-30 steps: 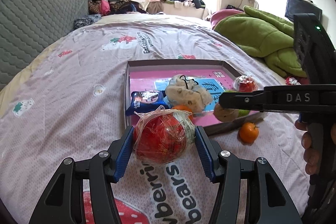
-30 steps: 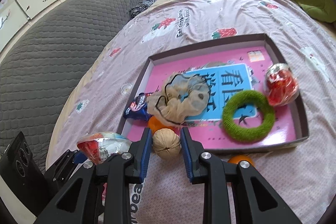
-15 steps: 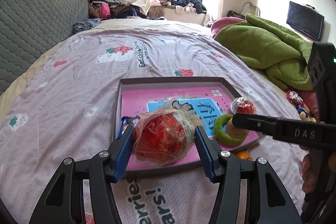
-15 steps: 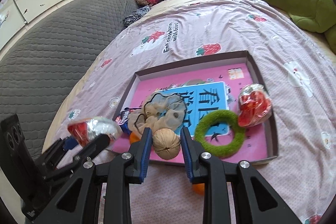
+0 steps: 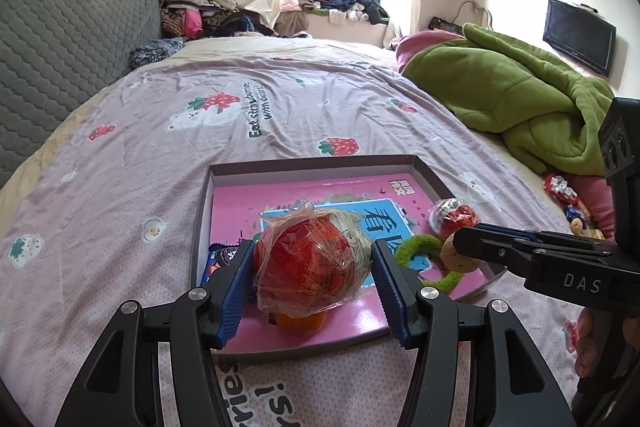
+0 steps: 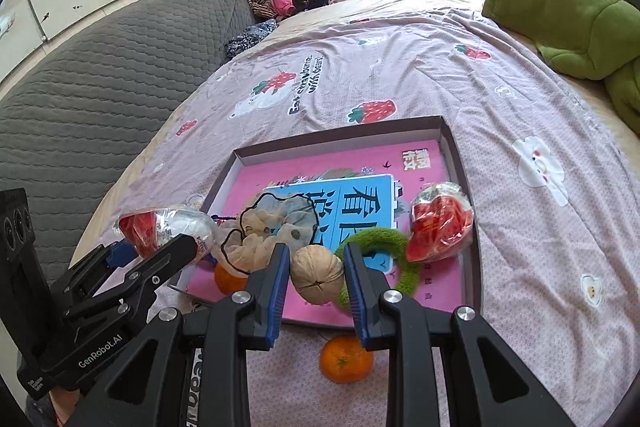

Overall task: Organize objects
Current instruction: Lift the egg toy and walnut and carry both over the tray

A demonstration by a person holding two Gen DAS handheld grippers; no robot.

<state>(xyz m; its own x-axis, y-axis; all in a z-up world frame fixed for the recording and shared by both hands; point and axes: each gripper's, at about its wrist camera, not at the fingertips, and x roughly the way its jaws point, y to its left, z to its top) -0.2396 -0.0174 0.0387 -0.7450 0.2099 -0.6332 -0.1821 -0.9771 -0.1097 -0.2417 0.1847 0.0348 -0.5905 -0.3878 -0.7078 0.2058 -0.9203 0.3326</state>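
My left gripper (image 5: 314, 273) is shut on a red ball wrapped in clear plastic (image 5: 308, 265) and holds it above the near left part of the pink tray (image 5: 320, 163). My right gripper (image 6: 316, 273) is shut on a walnut (image 6: 316, 279) and holds it over the tray's near edge (image 6: 312, 323). The tray holds a green fuzzy ring (image 6: 400, 243), a second wrapped red ball (image 6: 440, 227), a beige mesh pouch (image 6: 276, 231) and an orange (image 6: 228, 279). Another orange (image 6: 346, 359) lies on the bedsheet in front of the tray.
The tray lies on a pink strawberry-print bedsheet (image 5: 240, 115). A green blanket (image 5: 520, 99) is piled at the right. A grey quilted headboard (image 5: 60, 39) runs along the left. Small wrapped sweets (image 5: 560, 187) lie at the right edge.
Both grippers have risen and moved forward with their loads, so the wrapped ball and the walnut now hang over the tray instead of in front of it.
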